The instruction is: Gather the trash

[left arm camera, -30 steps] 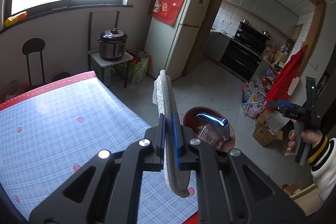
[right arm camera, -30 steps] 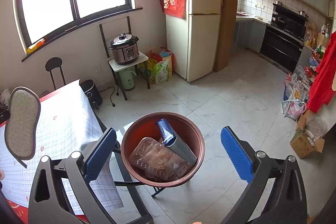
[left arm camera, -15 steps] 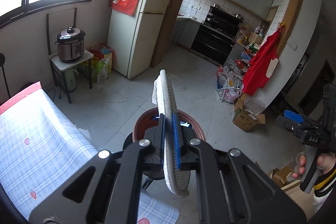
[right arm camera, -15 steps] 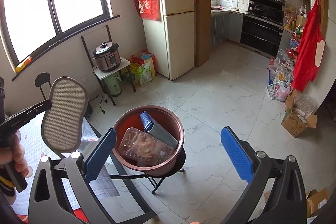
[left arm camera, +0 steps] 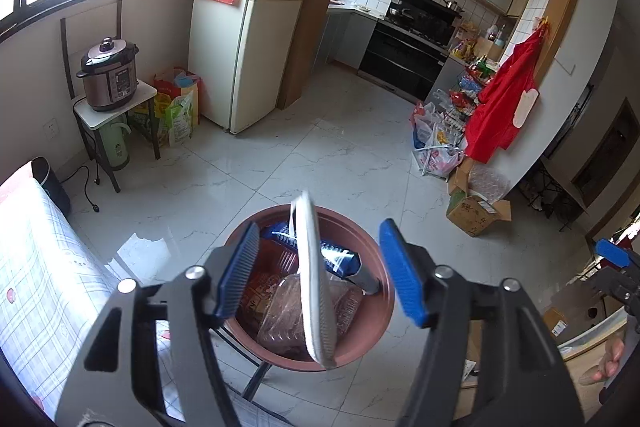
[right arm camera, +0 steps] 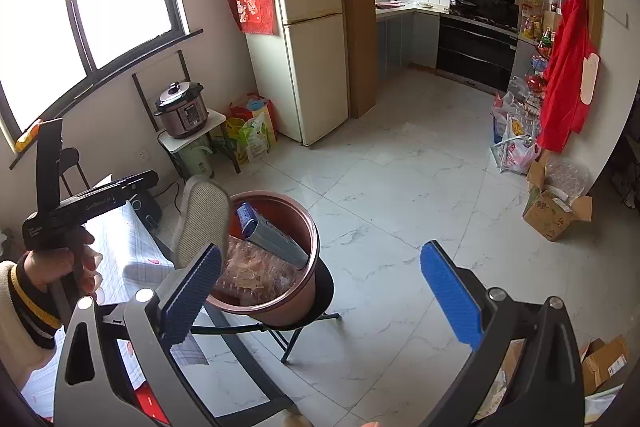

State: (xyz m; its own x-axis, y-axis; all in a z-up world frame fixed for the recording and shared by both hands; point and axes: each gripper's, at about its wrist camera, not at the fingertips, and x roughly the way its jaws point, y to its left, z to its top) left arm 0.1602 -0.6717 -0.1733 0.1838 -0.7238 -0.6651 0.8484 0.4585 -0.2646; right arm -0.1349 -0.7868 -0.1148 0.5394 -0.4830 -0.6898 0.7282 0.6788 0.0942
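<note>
The left gripper (left arm camera: 316,275) tilts downward with its jaws opening, neither pad seemingly pressing anything, while the right gripper (right arm camera: 320,291), to its right, angles down with jaws spread wide.

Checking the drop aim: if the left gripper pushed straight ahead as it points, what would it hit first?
Probably the grey insole, loose between the opening jaws of the left gripper; behind it, the trash in the brown basin. Depth is uncertain.

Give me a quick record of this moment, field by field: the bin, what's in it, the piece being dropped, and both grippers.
bin: brown round bin on a black stand
contents: clear plastic tray, blue packet
item: flat mesh insole, on edge above the bin
left gripper: jaws opening, pads clear of the insole
right gripper: open, nothing between its jaws
</note>
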